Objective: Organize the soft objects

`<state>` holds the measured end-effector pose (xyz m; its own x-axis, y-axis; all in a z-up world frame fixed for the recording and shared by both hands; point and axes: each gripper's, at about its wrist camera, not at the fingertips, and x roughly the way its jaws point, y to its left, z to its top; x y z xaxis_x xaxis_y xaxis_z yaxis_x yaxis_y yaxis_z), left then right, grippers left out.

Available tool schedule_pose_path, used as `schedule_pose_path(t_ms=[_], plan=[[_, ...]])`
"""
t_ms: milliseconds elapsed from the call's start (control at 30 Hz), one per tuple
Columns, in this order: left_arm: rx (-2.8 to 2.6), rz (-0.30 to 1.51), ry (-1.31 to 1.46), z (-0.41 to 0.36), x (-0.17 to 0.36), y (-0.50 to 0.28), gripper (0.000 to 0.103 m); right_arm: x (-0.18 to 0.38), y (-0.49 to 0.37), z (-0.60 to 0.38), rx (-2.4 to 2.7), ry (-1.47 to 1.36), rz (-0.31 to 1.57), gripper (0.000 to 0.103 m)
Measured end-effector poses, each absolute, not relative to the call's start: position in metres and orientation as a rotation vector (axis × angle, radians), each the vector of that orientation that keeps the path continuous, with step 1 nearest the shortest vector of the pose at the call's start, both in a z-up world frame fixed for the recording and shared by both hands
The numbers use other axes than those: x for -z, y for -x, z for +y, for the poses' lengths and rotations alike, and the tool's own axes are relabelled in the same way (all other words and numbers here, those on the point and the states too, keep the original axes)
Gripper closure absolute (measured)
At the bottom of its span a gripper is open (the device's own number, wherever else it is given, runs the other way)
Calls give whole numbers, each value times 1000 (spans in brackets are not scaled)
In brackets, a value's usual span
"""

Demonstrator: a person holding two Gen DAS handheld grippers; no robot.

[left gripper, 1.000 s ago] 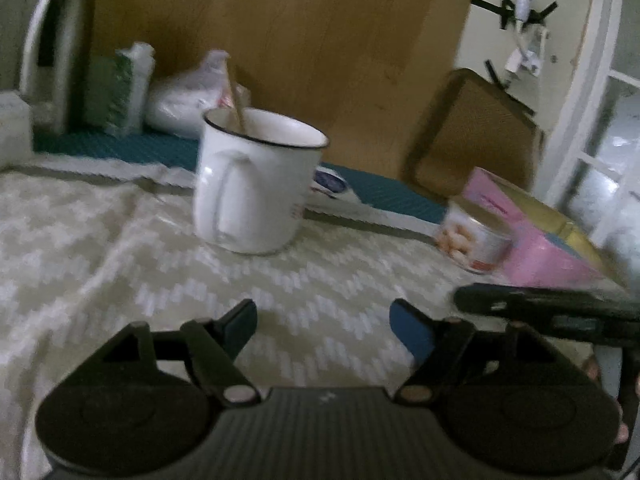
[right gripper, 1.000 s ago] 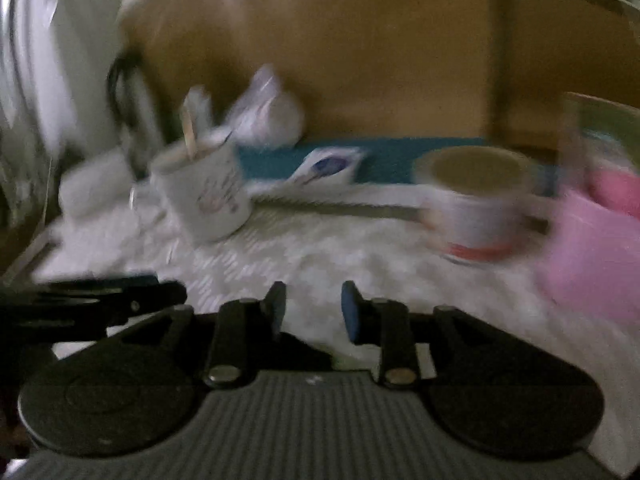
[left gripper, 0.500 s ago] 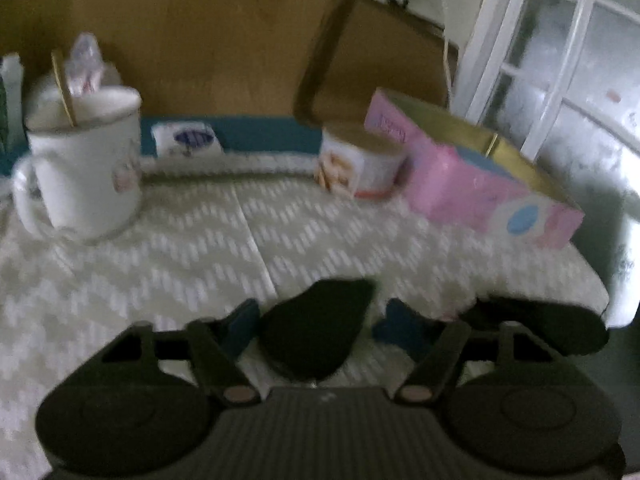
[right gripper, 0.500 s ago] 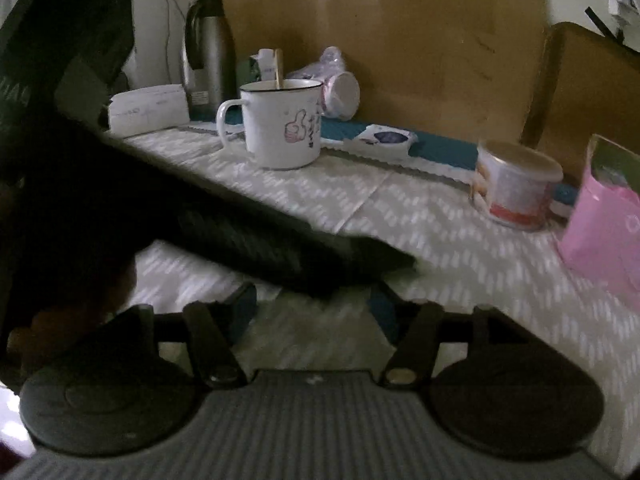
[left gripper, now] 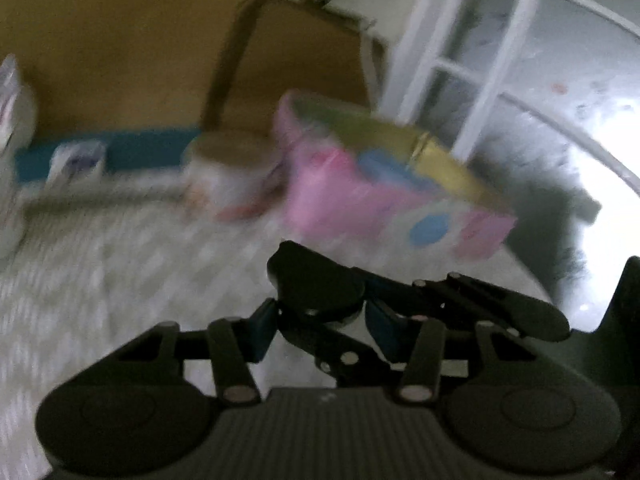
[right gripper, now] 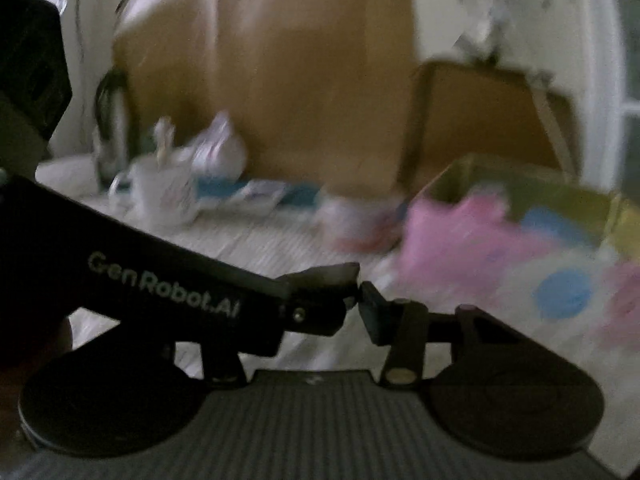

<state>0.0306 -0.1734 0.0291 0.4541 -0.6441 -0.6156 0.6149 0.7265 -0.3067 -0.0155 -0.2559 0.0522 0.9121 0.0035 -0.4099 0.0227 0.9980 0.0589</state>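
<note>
Left wrist view: blurred; left hand-held gripper point(left gripper: 322, 332) low over the chevron cloth point(left gripper: 120, 264) on the bench.
Left jaws: just been closing, now part-shut; black finger of the right hand-held gripper point(right gripper: 324, 320) between the blue pads; pressing or only beside, cannot tell.
Right jaws: also just been closing; one finger hidden behind the left tool, so state not readable; nothing soft between them.
Soft things: small white-blue packet point(left gripper: 76, 160) far left on the teal strip; crumpled white bag point(right gripper: 216, 152) far left behind the mug point(right gripper: 160, 196); both well apart from either tool.
Pink box point(left gripper: 380, 196): far right, open-topped; likely the destination.
Handling (judged): light, limp, crushable, film probably slippery; pinch mid-body across the narrow side, gentle squeeze.
</note>
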Motion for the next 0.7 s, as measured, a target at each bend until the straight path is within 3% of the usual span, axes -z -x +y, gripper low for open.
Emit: schedule_pose_path(t_ms=[200,400,500,700], plan=[[872,617,-26,-228,-78,-34,55,-75,5,-307,168,-31,256,51],[926,594,-35,-297,-84,-83,51,-55,-37,-367,289,-50,266,50],[899,577,-47,-324,-75,-101,45,-38,-55,-389,459,29,339,36],[849,569,-48,-308,-68,-93,39,-36,-23,-399,514,-57,299,35]])
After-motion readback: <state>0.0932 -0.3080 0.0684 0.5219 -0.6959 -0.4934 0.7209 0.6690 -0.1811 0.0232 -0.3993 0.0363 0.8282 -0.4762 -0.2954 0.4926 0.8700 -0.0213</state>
